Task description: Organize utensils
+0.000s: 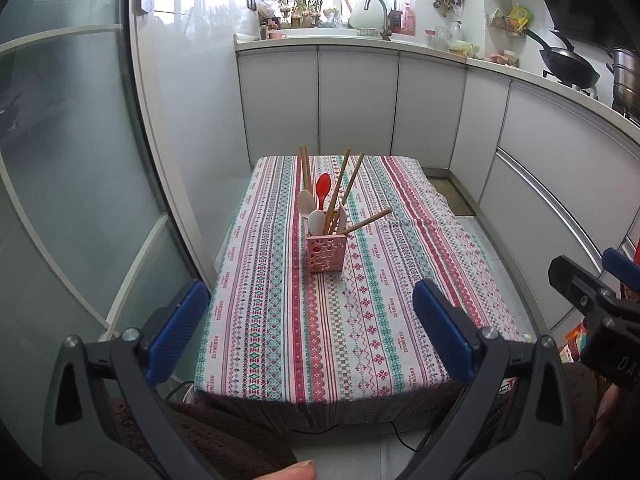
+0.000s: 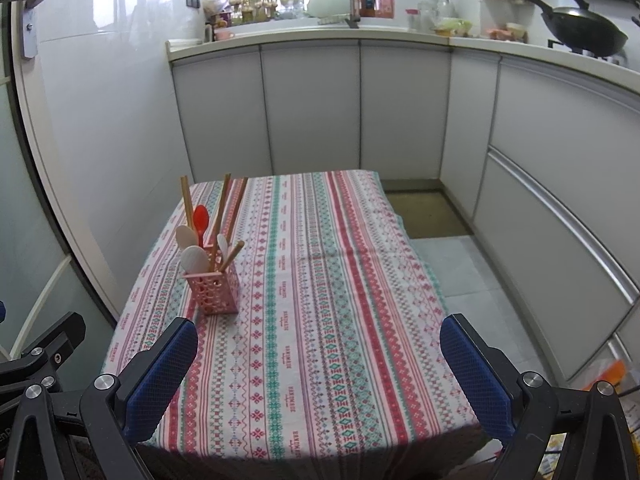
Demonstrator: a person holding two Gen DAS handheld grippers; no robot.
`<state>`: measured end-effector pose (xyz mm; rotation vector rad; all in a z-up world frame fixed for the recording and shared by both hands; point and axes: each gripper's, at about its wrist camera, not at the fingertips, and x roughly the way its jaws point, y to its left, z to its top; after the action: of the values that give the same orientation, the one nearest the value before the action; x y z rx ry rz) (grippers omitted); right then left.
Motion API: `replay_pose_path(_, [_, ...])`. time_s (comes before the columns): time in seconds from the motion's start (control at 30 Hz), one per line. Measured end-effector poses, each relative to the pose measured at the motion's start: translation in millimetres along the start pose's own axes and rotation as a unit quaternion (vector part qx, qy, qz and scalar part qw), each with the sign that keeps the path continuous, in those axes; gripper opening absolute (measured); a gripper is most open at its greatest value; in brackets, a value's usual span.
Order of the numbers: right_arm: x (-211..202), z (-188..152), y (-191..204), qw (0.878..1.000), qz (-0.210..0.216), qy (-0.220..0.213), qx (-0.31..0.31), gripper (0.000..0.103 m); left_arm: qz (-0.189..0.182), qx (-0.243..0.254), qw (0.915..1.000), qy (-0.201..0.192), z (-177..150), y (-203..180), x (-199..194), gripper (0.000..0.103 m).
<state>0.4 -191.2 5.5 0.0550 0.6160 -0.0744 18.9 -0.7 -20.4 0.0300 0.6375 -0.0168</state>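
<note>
A pink perforated utensil holder point(image 1: 325, 253) point(image 2: 214, 291) stands upright on the patterned tablecloth point(image 1: 360, 320) point(image 2: 320, 300). Inside it are several wooden chopsticks point(image 1: 338, 194) point(image 2: 221, 216), a red spoon point(image 1: 322, 189) point(image 2: 201, 219) and pale spoons point(image 1: 306, 202) point(image 2: 195, 259). My left gripper point(image 1: 308, 328) is open above the table's near edge, well short of the holder, nothing between its blue pads. My right gripper point(image 2: 316, 376) is also open and empty, over the near edge, with the holder ahead to its left. The right gripper's body point(image 1: 592, 300) shows at the right in the left wrist view.
White cabinets point(image 1: 360, 100) and a counter with a sink tap point(image 1: 378, 12), plants and bottles stand behind the table. A black wok point(image 2: 584, 32) sits on the stove at right. A glass door point(image 1: 60, 160) is at left. A tiled floor strip point(image 2: 460, 264) runs to the table's right.
</note>
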Motion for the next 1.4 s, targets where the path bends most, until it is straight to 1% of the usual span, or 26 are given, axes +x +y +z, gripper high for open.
replay_pose_path(1.1, [7.3, -2.9, -3.9, 1.000, -0.004, 0.008, 0.007, 0.100, 0.002, 0.010, 0.9999, 0.007, 0.2, -10.2, 5.2, 0.102])
replay_pose_path(1.4, [7.8, -3.4, -5.2, 1.000, -0.003, 0.005, 0.007, 0.101, 0.015, 0.012, 0.9998, -0.001, 0.7, -11.1, 3.9, 0.102])
